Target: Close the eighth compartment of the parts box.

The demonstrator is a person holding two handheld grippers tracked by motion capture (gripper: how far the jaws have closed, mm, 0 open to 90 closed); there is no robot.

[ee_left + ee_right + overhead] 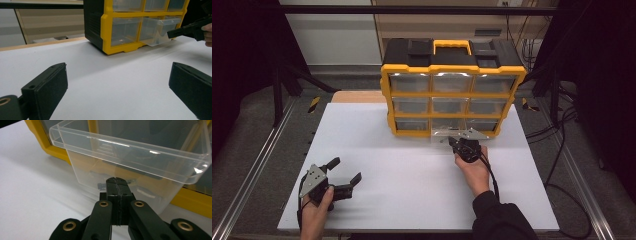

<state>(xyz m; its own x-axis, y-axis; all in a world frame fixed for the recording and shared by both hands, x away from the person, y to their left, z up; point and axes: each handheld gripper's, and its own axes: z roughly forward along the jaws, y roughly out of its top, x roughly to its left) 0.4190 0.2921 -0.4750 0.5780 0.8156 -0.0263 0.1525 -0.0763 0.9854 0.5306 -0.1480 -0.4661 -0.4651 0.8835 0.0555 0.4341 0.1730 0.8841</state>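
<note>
Right gripper (pixel 455 142) has its fingers (pixel 117 192) clenched tight, pads together, on the front of the clear drawer (pixel 130 162) — likely pinching its pull tab, though the tab itself is hidden behind the tips, so the grip is a judgement. The drawer sits bottom row, middle slot of the yellow-and-black organizer (pixel 452 90), partly slid out and overhanging the white surface (pixel 412 175); the left gripper view shows it (pixel 160 30) proud of the frame with its front tipped a little down. Low grip at the front face makes sense: it gives a straight pull along the slot. Left gripper (pixel 343 172) rests near the surface's front-left corner, fingers (pixel 47 87) released and spread wide, holding nothing — parked well apart from the organizer, out of the drawer's path. The organizer isn't braced, so a hard pull could drag it forward.
</note>
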